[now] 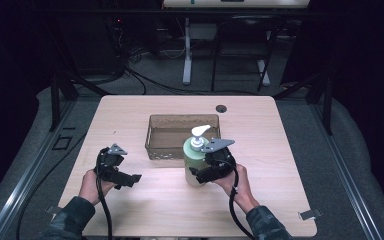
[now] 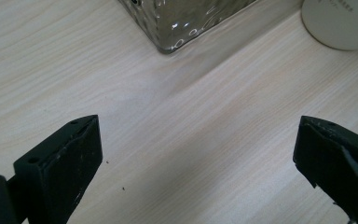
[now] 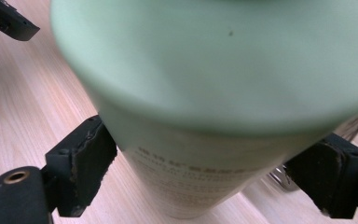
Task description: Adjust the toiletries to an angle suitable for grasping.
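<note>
The clear glass tray (image 1: 182,135) sits at the middle of the worktop (image 1: 130,112); it is rectangular, with dimpled walls, and nothing can be seen inside it. One corner of the tray (image 2: 186,23) appears at the top of the left gripper view.

The green pump bottle (image 1: 194,162) stands upright on the worktop just in front of the tray's near right corner. Its long axis is vertical. The white pump head (image 1: 200,131) sits on top, and its spout points to the right and slightly away from the person.

The right gripper (image 1: 200,172) is at the bottle's lower body. Its jaws are spread to the bottle's width, one on each side of the green wall (image 3: 214,93), and hold it.

The left gripper (image 1: 132,179) is over bare worktop to the left of the bottle, well apart from it. Its jaws stand wide with nothing between them.
</note>
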Tool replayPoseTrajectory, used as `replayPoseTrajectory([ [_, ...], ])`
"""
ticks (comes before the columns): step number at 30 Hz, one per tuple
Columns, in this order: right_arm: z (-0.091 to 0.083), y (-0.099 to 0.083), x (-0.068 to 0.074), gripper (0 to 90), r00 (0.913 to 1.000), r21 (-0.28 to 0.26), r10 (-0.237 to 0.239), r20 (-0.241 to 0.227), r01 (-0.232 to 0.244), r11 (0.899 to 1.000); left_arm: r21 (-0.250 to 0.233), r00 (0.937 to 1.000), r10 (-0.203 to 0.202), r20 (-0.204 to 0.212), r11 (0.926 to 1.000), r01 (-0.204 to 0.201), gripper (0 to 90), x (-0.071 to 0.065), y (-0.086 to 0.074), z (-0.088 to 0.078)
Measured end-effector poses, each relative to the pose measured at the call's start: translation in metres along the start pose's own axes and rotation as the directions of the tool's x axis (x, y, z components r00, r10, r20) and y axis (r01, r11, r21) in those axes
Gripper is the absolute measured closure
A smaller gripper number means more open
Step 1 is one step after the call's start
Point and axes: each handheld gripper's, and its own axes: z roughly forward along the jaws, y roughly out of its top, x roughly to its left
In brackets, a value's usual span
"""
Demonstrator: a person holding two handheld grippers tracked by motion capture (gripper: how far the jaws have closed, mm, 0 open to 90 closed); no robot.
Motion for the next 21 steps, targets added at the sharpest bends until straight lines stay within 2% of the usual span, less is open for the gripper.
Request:
replayPoseTrajectory([
  [11,0.017,0.014,0.018,12.5,0.9999,-0.004,-0.011,-0.009,0.011,1.000,-0.017,0.9999,-0.011,0.001,0.9998,0.011,0.8,0.002,0.001,-0.003],
  [18,0.022,0.018,0.024,12.4,0.9998,-0.008,-0.014,-0.013,0.014,1.000,-0.011,0.9999,-0.011,0.002,0.9999,0.011,0.5,0.002,0.000,-0.003],
  [20,0.023,0.017,0.025,10.8,0.9998,-0.013,-0.019,-0.007,0.019,1.000,-0.005,1.0000,-0.003,0.000,1.0000,0.003,0.6,0.002,0.000,-0.003],
  [21,0.022,0.017,0.026,6.1,0.9997,-0.017,-0.025,0.002,0.025,1.000,0.005,0.9999,0.010,-0.010,0.9999,-0.010,0.7,0.001,0.000,-0.003],
])
